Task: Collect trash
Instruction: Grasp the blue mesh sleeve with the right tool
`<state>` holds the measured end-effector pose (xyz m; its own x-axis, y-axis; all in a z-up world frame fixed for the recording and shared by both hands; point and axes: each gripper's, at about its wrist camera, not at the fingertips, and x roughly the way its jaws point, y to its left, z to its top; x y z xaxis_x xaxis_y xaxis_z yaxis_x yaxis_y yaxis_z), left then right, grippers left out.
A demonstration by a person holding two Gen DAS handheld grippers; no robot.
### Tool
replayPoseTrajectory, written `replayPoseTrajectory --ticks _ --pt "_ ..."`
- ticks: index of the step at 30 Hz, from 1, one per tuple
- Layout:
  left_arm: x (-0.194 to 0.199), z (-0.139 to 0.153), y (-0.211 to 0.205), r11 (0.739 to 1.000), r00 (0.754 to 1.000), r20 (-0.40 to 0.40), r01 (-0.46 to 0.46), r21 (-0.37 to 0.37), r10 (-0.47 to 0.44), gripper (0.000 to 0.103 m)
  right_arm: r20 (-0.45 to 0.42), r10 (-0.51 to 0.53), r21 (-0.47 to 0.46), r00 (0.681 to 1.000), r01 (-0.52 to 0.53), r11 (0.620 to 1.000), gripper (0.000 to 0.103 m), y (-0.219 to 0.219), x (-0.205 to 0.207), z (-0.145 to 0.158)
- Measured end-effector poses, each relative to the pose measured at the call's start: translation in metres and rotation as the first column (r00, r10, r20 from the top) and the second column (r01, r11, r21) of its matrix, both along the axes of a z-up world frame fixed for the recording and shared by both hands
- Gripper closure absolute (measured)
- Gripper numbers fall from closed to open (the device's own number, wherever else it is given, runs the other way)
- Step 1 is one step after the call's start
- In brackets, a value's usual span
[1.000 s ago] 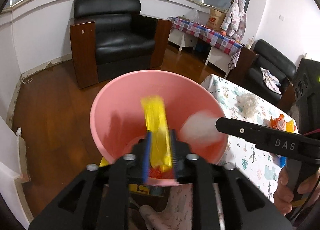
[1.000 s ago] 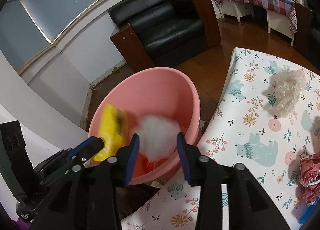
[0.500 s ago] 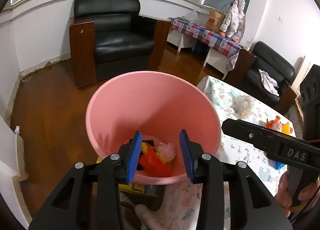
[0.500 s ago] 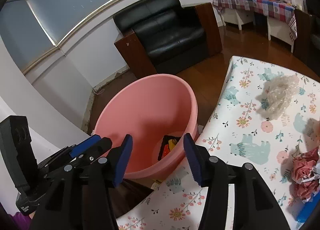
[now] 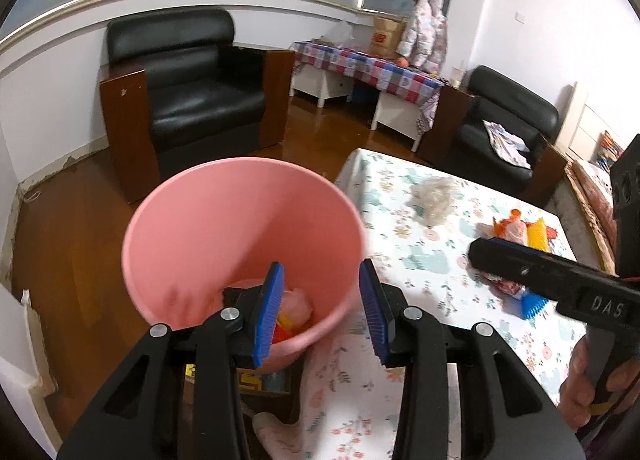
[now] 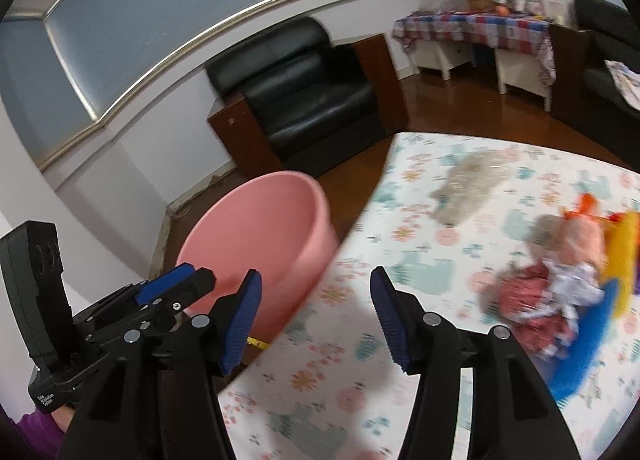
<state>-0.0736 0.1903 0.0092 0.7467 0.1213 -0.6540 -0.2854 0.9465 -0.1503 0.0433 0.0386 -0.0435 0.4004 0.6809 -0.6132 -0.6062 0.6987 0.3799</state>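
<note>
Both tongs, emptied, left (image 5: 322,310) wide, right (image 6: 316,322) (widening) past bucket (image 5: 240,228) rim onto table (image 6: 440,260).

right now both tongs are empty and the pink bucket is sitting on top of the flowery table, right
Not quite. The pink bucket sits beside the flowery table, lower than its edge, as the right wrist view shows. Both the left tongs and right tongs are indeed empty; the right jaws are opening.

A pink bucket (image 5: 240,220) stands beside a desk (image 5: 420,260) covered in white cloth printed with pastel flowers and teal bears. Each black tool has blue ribbed pads (image 5: 270,320). On the cloth lie red, orange, yellow and blue scraps (image 6: 560,292). Black armchair (image 5: 192,92), brown wooden floor (image 5: 60,228).
</note>
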Motion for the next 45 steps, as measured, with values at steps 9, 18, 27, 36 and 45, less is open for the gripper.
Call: replayPoseTrajectory --ticks 9,18,27,36,45 --pt "0.012 -0.003 -0.03 0.996 0.996 -0.014 0.089 0.018 -0.088 0.064 -0.01 -0.19 0.0 0.982 0.19 0.982 0.047 -0.082 0.003 -0.004" --pt "0.022 -0.007 -0.049 0.99 0.99 -0.028 0.138 0.027 -0.137 0.064 -0.059 -0.313 -0.016 0.948 0.312 0.95 0.047 -0.136 0.012 -0.022" --pt "0.03 -0.009 -0.065 0.984 0.984 -0.044 0.175 0.043 -0.173 0.064 -0.079 -0.334 -0.049 0.939 0.331 0.942 0.047 -0.138 0.018 -0.042" --pt "0.043 -0.011 -0.09 0.965 0.966 -0.051 0.257 0.05 -0.254 0.064 -0.134 -0.352 -0.071 0.927 0.345 0.936 0.075 -0.147 0.029 -0.062" --pt "0.072 -0.019 -0.123 0.925 0.923 -0.074 0.379 0.01 -0.377 0.064 -0.158 -0.421 -0.067 0.893 0.416 0.907 0.096 -0.182 0.026 -0.075"
